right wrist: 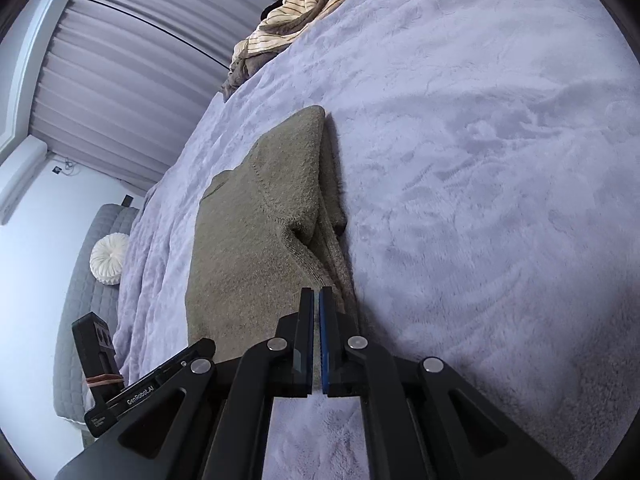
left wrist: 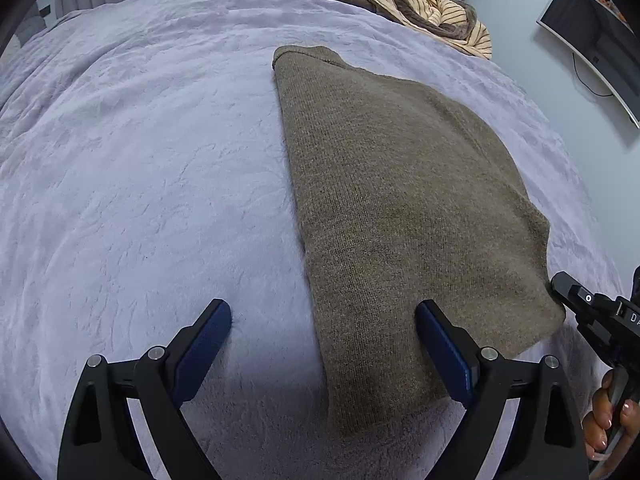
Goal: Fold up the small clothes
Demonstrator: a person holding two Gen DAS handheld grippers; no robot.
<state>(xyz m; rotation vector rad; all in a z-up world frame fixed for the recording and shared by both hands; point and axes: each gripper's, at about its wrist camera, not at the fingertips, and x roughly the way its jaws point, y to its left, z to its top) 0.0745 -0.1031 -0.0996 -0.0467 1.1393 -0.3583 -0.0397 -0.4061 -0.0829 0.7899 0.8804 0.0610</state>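
- Your left gripper (left wrist: 323,344) stood wide, nothing between its blue-padded fingers (left wrist: 202,350); its right finger hung over the near end of the olive-brown knitted sweater (left wrist: 400,200), its left over bare cover.
- That sweater lay folded into a long strip on the bed's lilac plush blanket (left wrist: 140,160), running from 6 toward 12 o'clock in the left wrist view.
- Your right gripper (right wrist: 316,292) was closed to a thin slit at the sweater's near edge; I could not tell whether any knit was pinched.
- In the left wrist view its black tip touched the sweater's corner at 4 o'clock.
- A heap of cream striped and brown clothes (left wrist: 420,4) sat at 1 o'clock, well apart.
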